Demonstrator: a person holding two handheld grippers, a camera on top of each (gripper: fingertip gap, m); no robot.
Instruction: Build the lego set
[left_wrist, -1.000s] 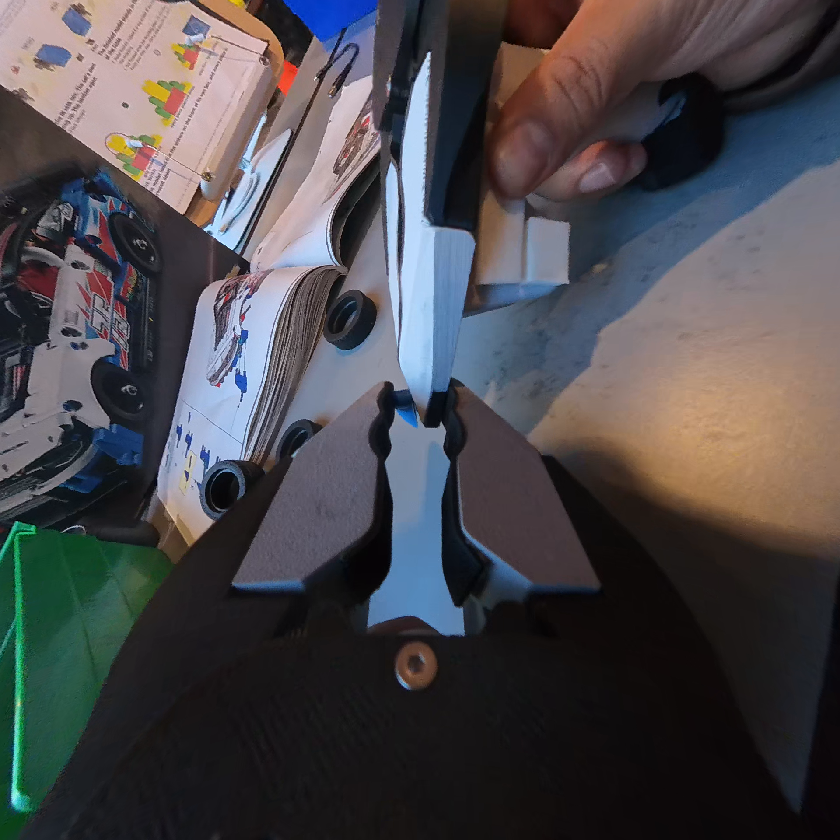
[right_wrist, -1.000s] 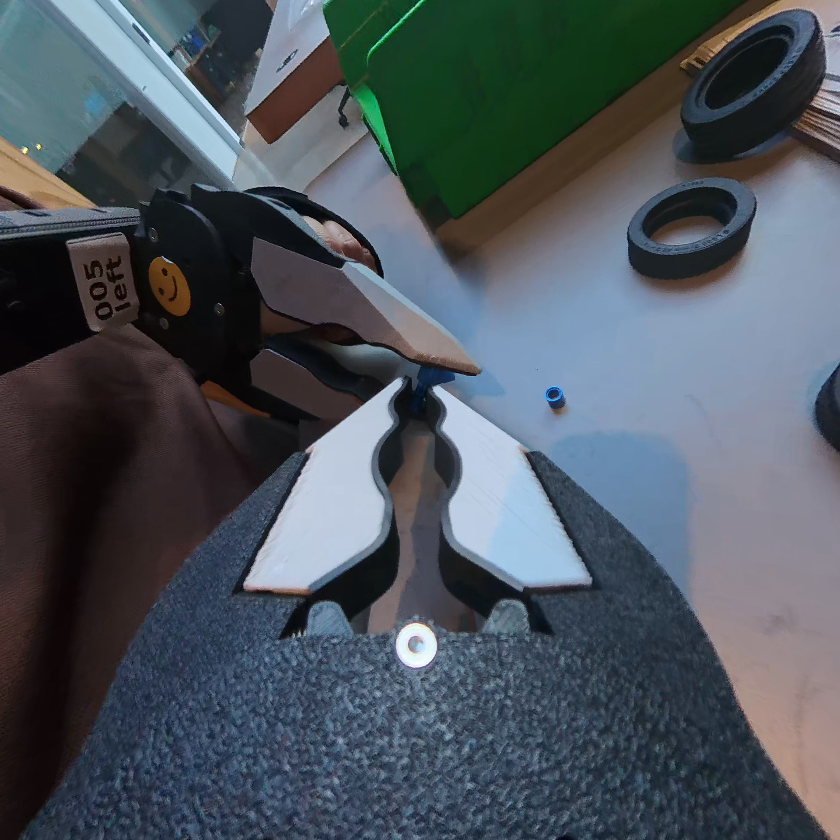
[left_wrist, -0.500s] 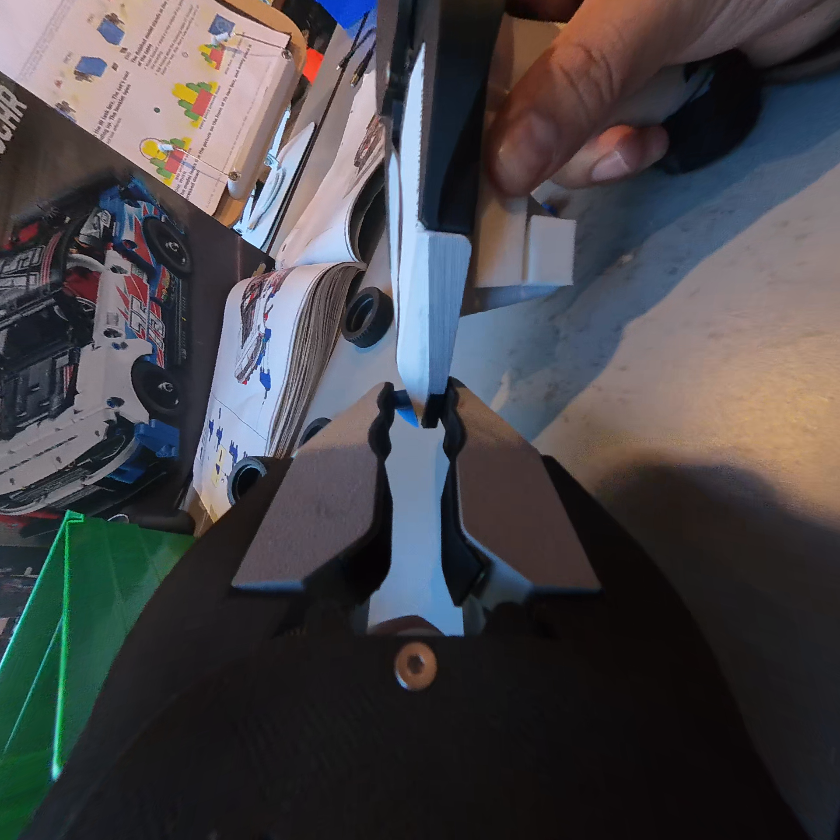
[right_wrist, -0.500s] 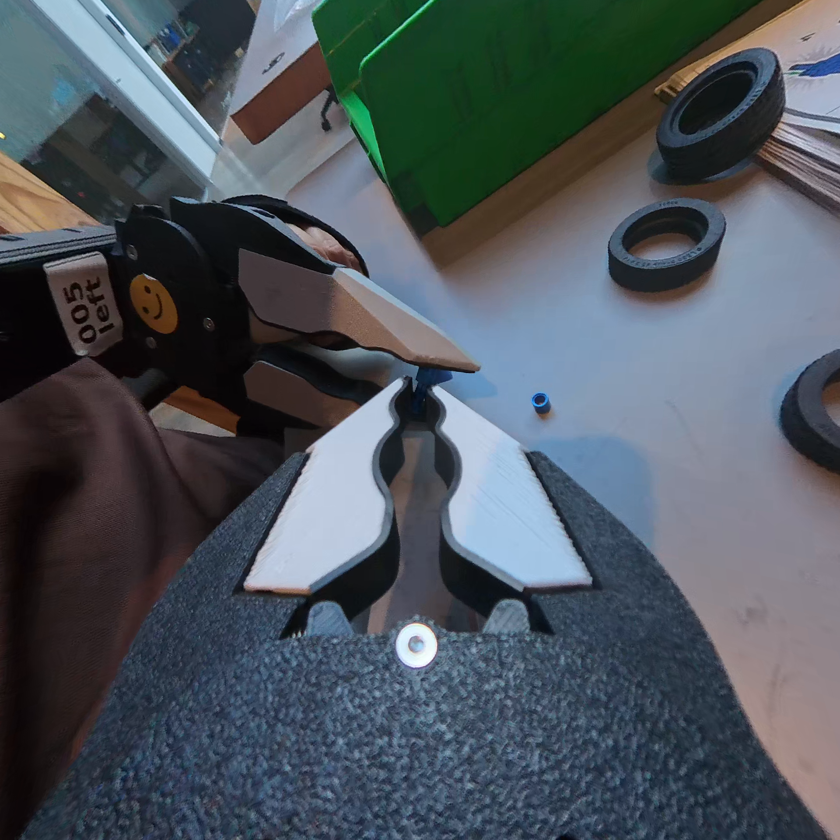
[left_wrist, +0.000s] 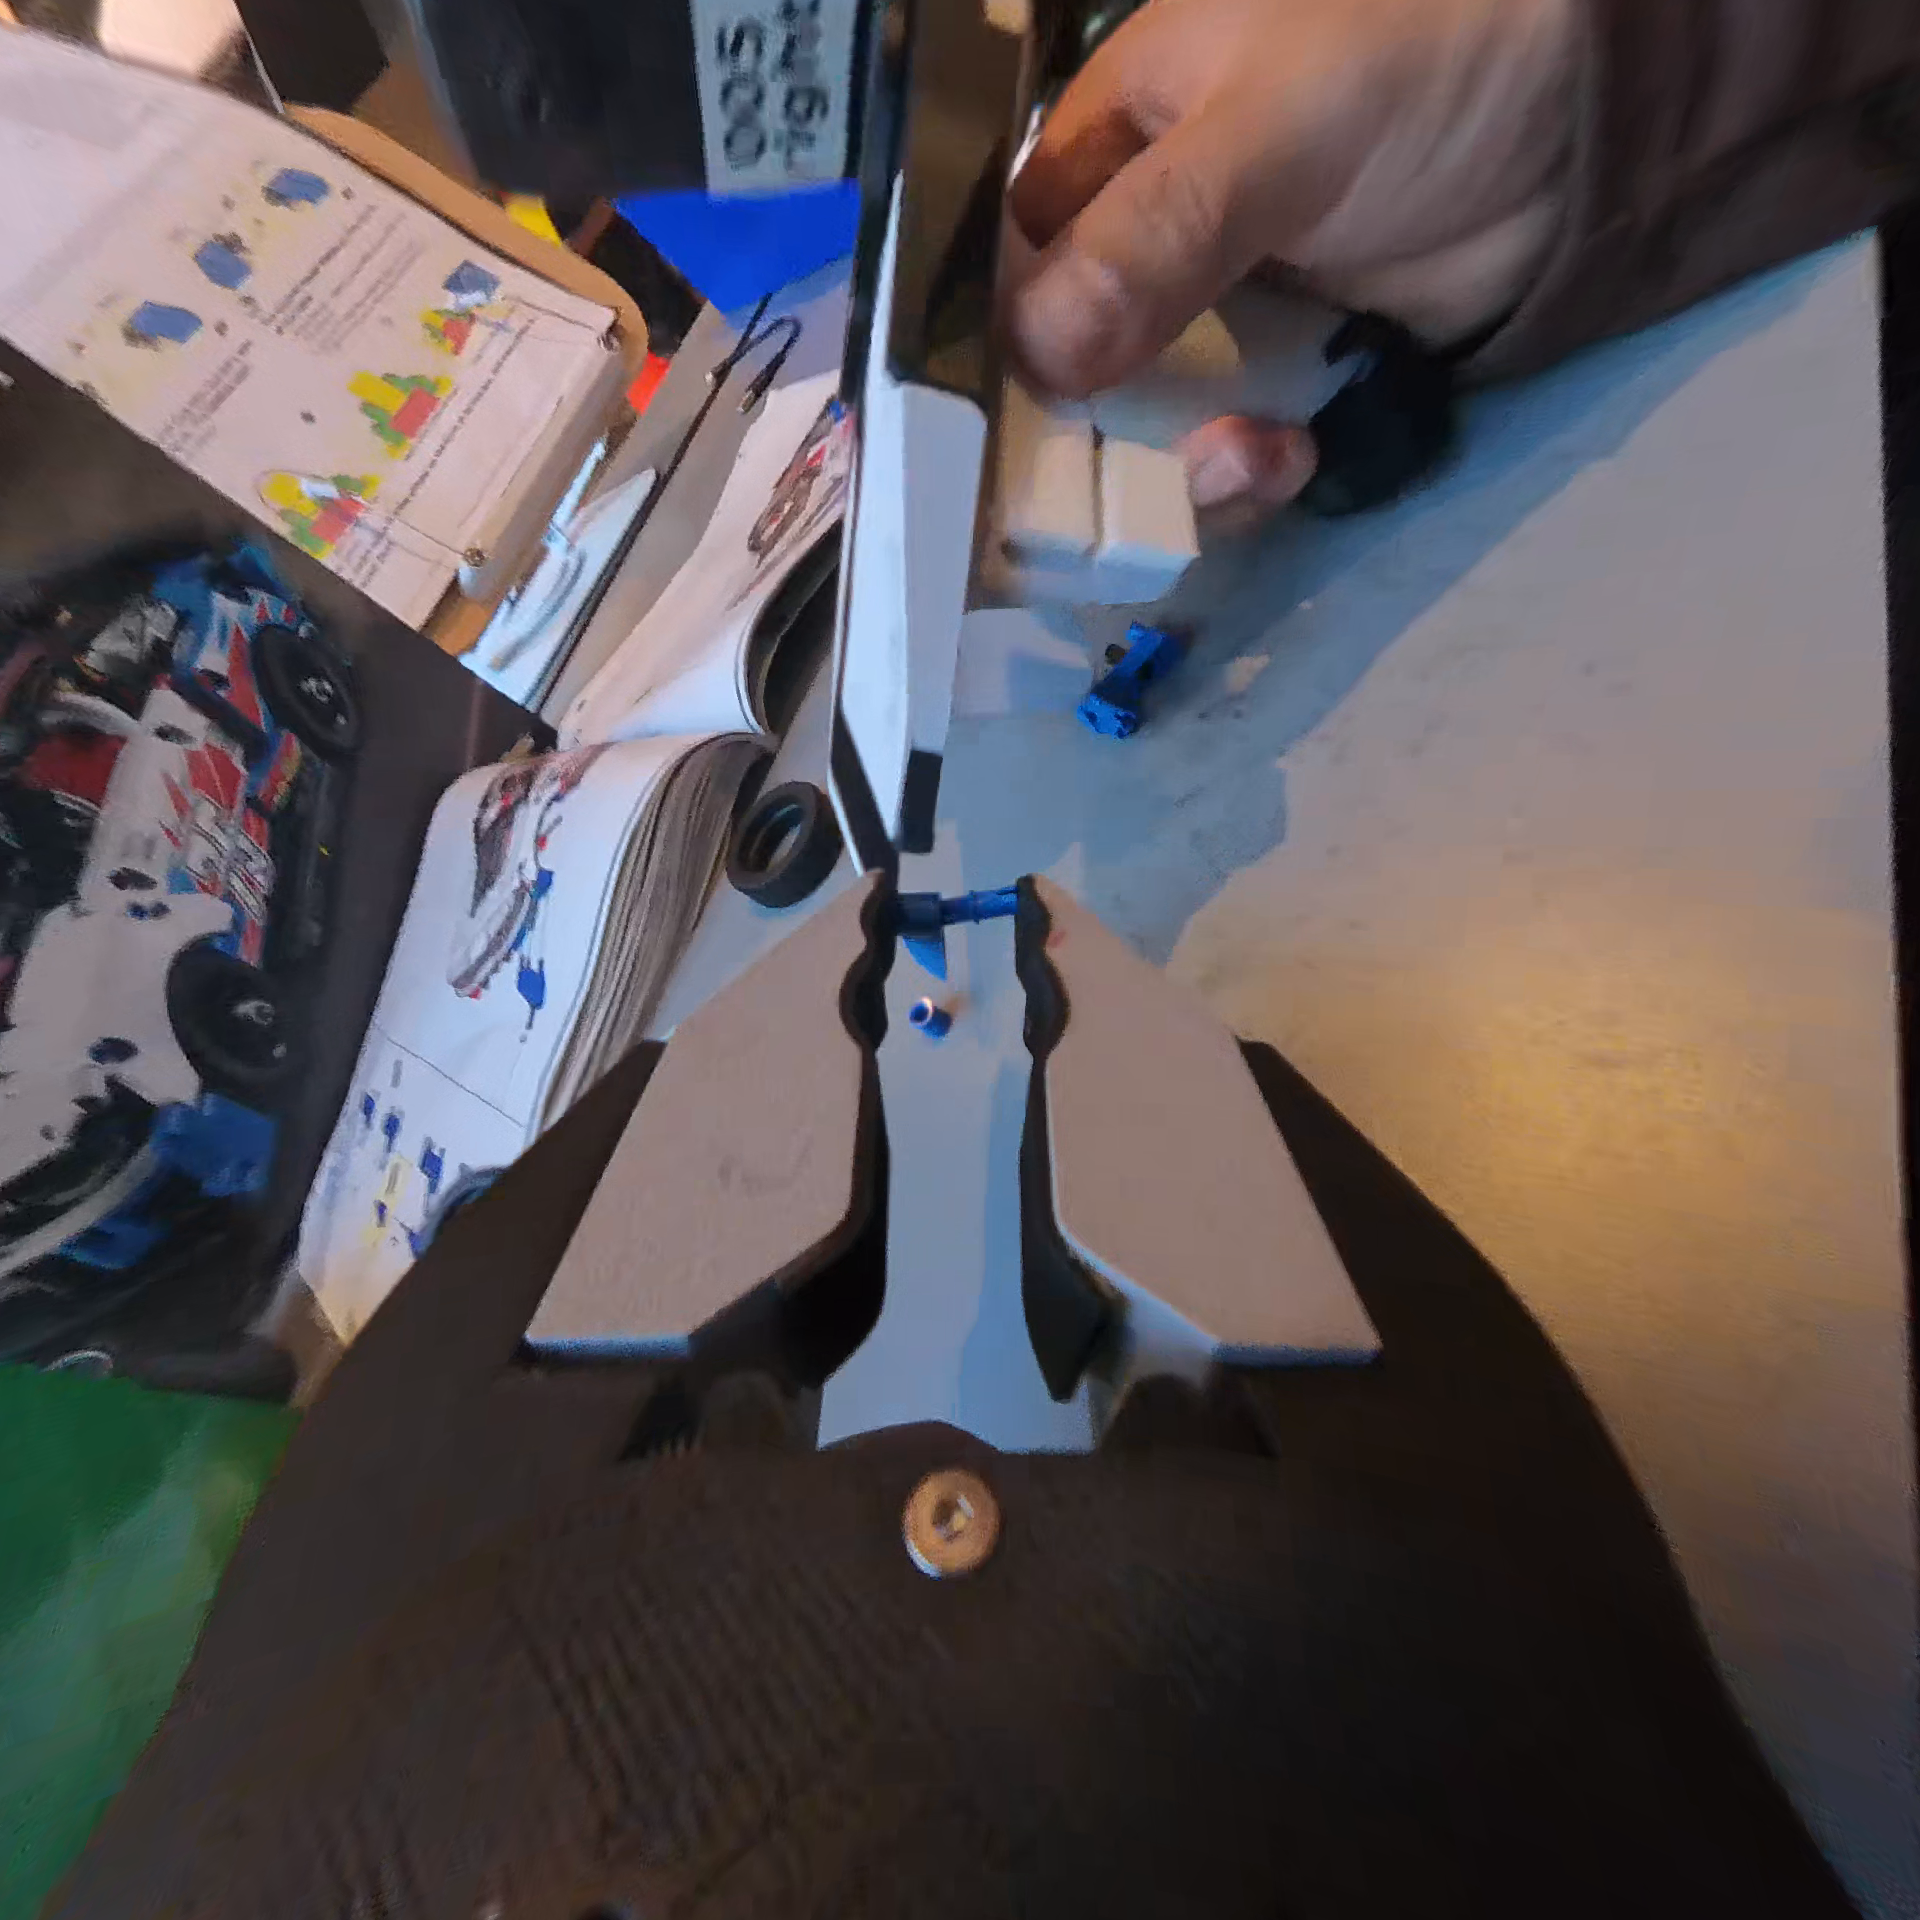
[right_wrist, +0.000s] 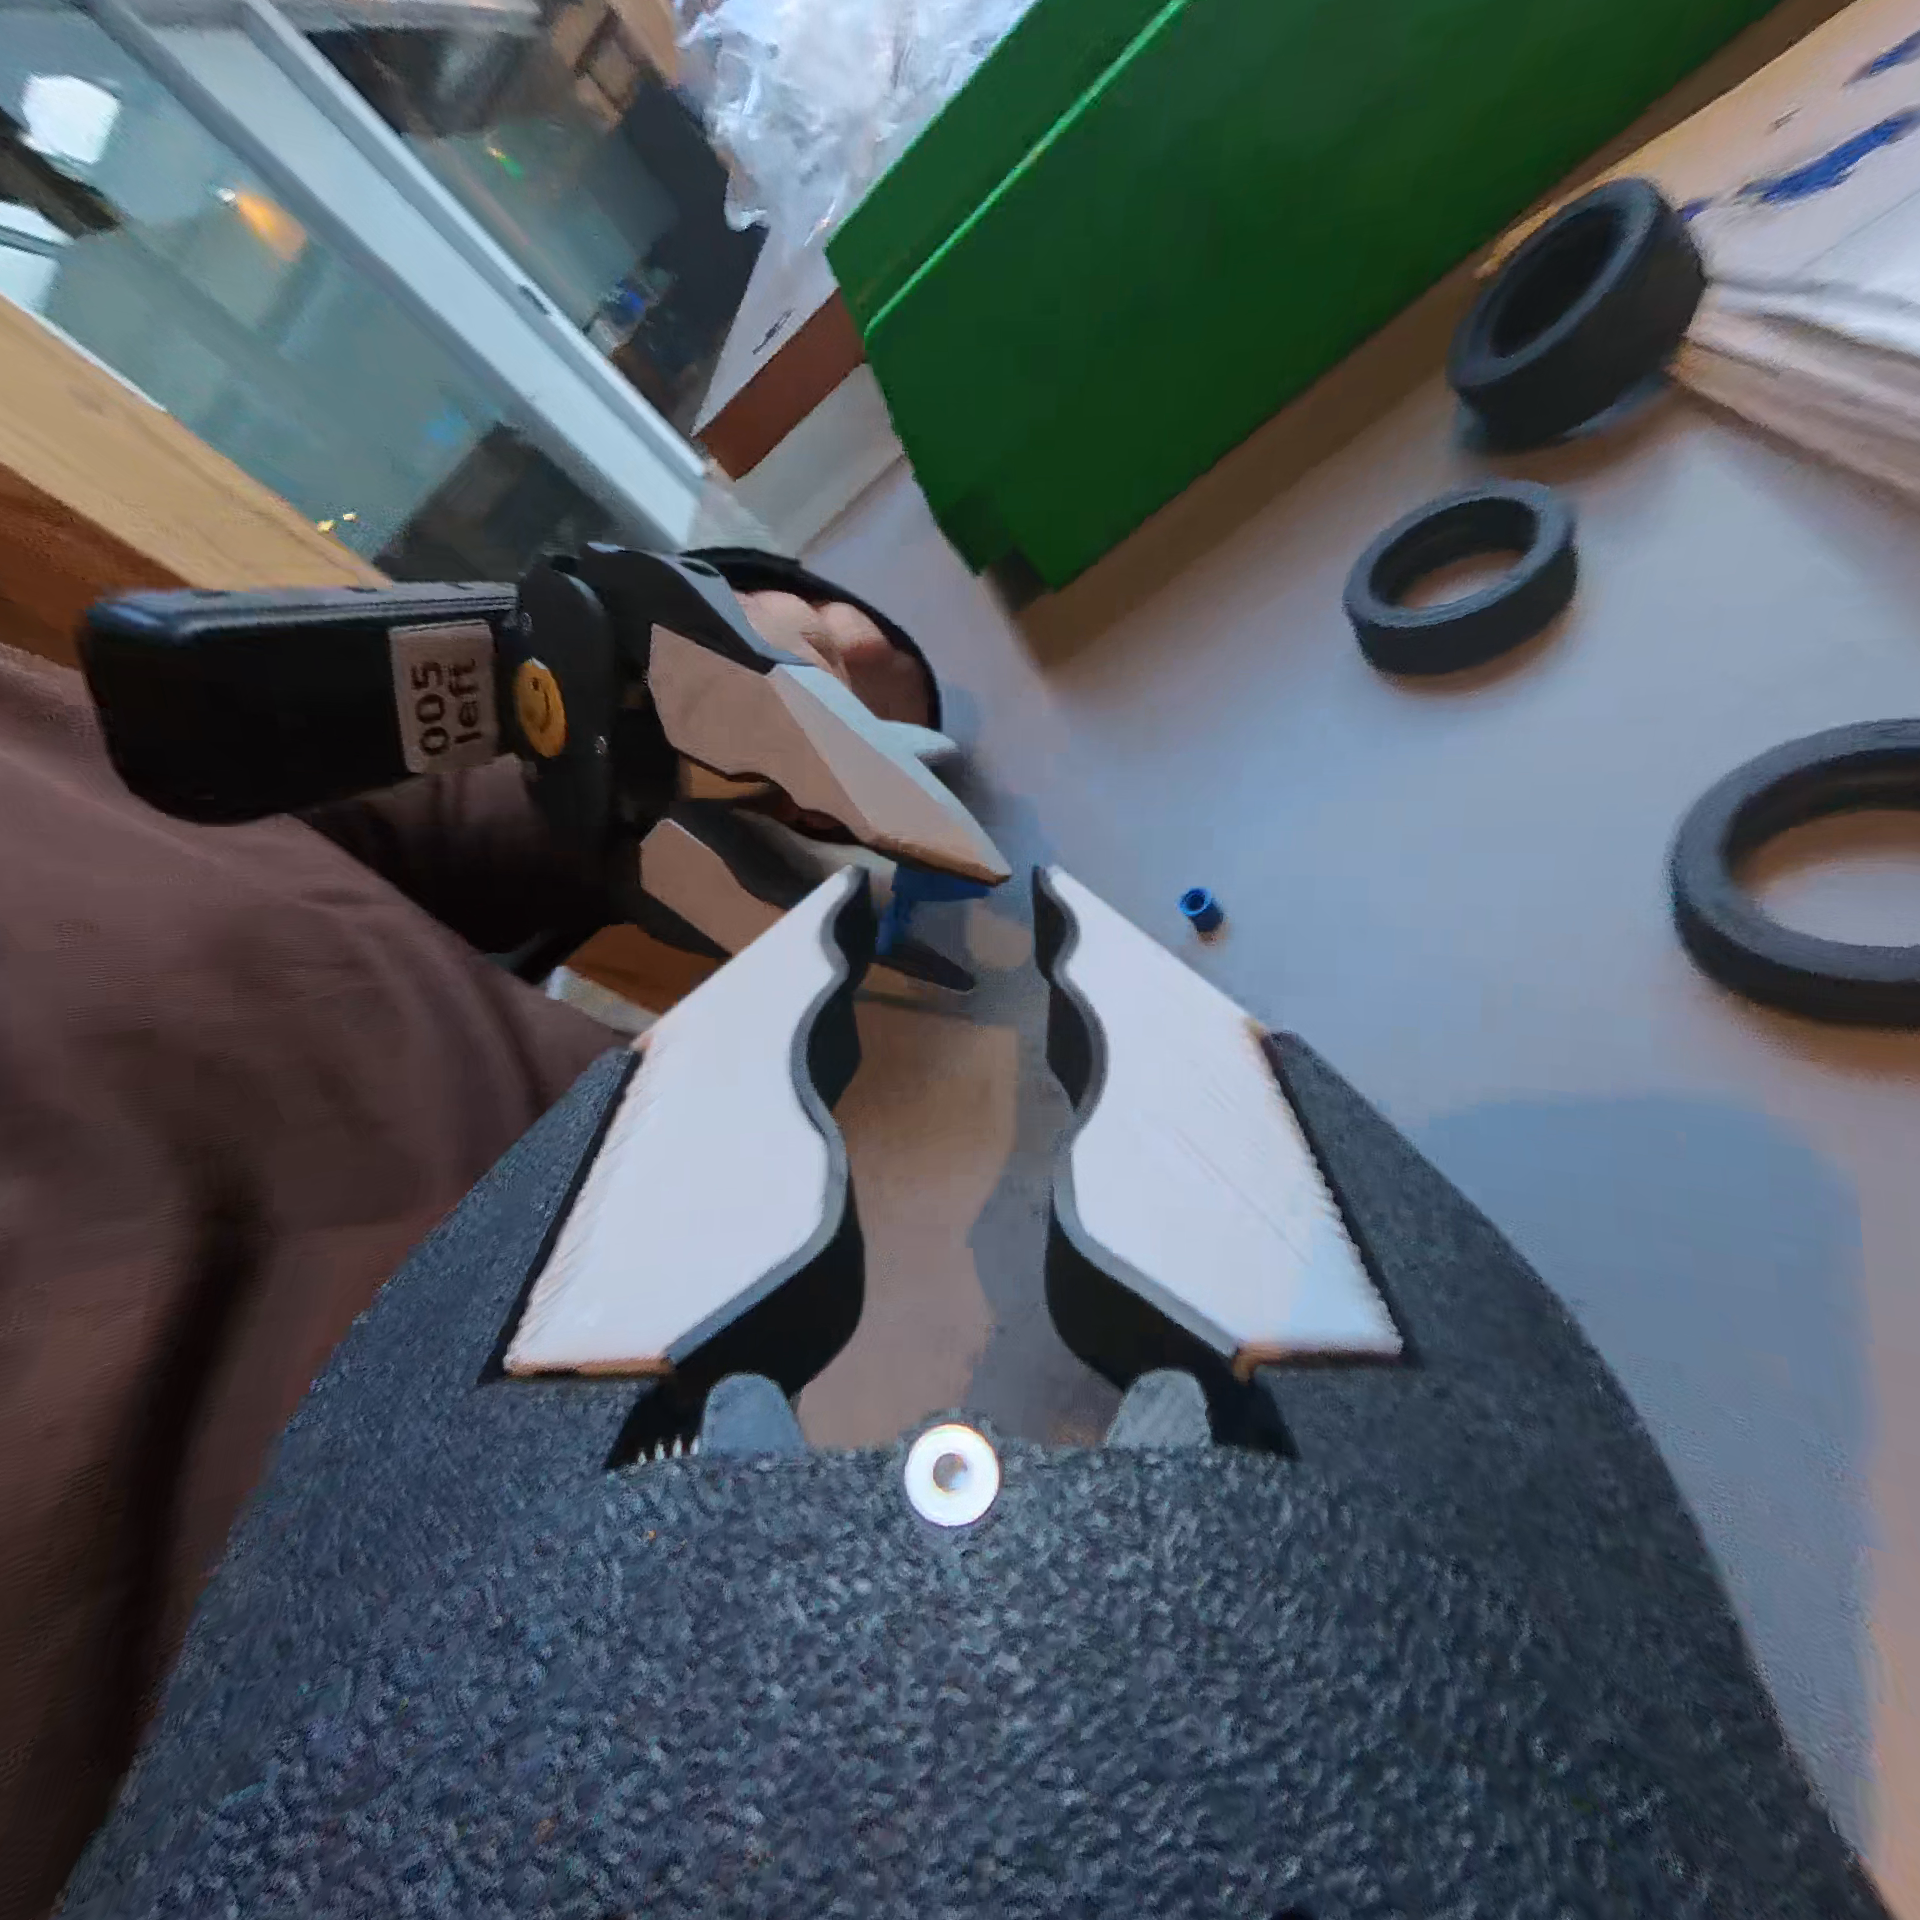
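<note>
My left gripper (left_wrist: 954, 906) is shut on a small blue lego pin piece (left_wrist: 961, 904), held crosswise between its tips just above the grey table (left_wrist: 1455, 935). In the right wrist view the left gripper (right_wrist: 925, 894) holds that blue piece (right_wrist: 914, 904) just ahead of my right gripper (right_wrist: 948, 894). The right gripper is open and empty, and its left tip is close beside the piece. One white finger (left_wrist: 899, 623) of the right gripper stands just above the left tips. A tiny blue bush (left_wrist: 930, 1013) lies on the table; it also shows in the right wrist view (right_wrist: 1200, 909).
Another blue lego piece (left_wrist: 1127, 675) lies beyond the grippers. Black tyres (right_wrist: 1460, 577) (right_wrist: 1569, 301) (right_wrist: 1808, 873) and an open instruction booklet (left_wrist: 582, 904) lie to one side. A green box (right_wrist: 1195, 260) and the set's picture box (left_wrist: 156, 831) stand behind them. Left and right tips are no more than a few centimetres apart.
My right gripper has opened, let go of the blue piece and drawn back. The left gripper keeps hold of it. Both views are blurred from motion.
</note>
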